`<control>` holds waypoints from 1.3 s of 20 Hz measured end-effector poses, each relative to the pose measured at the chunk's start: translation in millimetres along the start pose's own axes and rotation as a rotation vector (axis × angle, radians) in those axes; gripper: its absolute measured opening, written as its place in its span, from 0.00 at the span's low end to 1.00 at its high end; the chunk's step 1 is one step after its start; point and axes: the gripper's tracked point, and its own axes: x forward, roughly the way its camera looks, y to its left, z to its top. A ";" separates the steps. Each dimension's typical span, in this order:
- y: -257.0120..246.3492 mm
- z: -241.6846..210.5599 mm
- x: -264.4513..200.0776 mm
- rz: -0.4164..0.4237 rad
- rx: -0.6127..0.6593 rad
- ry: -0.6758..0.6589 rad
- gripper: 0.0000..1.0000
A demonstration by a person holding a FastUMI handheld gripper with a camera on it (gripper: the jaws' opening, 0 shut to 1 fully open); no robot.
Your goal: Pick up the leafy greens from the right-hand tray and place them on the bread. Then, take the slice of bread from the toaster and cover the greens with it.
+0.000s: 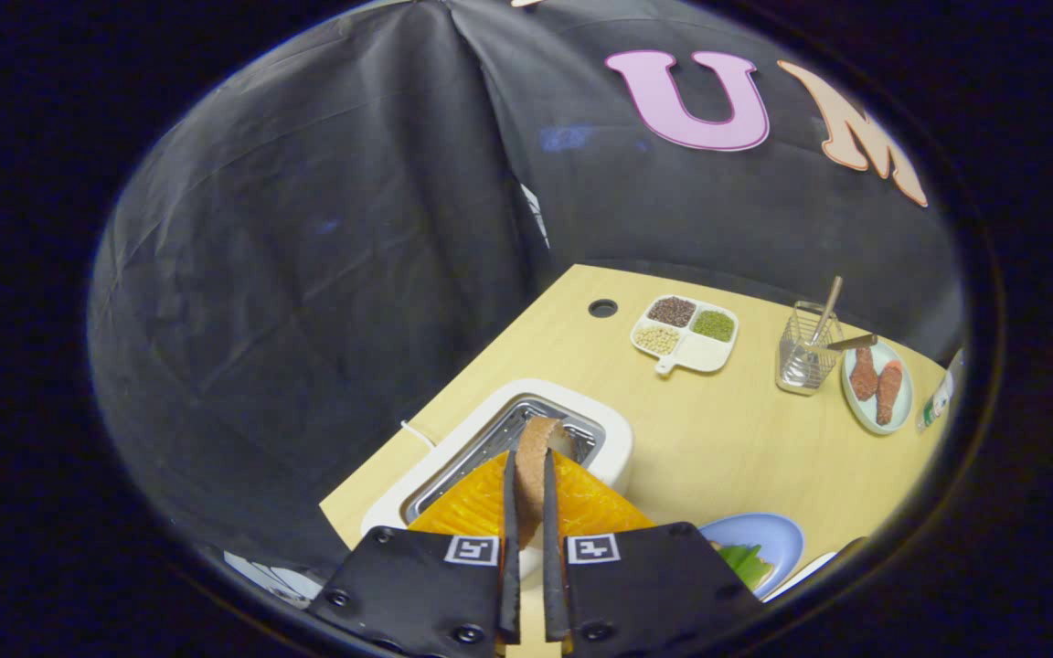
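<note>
Gripper view: claw [527,475] narrow, both fingers pinching the bread slice [536,457] edge-on, just above the toaster [526,439] slot. Greens [746,562] lie on blue plate [778,535], on table [718,439] beside the fingers.

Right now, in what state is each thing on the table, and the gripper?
gripper: shut on the bread slice.
bread slice: held edge-on between the fingers, just above the toaster slot.
toaster: its slot is open to view behind the slice.
blue plate: holds leafy greens.
divided dish: three compartments filled with grains.
wire holder: upright, with utensils inside.
</note>
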 end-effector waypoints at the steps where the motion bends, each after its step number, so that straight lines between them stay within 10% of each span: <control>1: -1.3 4.5 -4.4 -0.007 -0.007 -0.024 0.20; 4: 0.7 5.8 -19.6 0.018 0.005 -0.048 0.05; 26: -114.9 -32.8 -105.8 -0.085 0.193 -0.158 0.04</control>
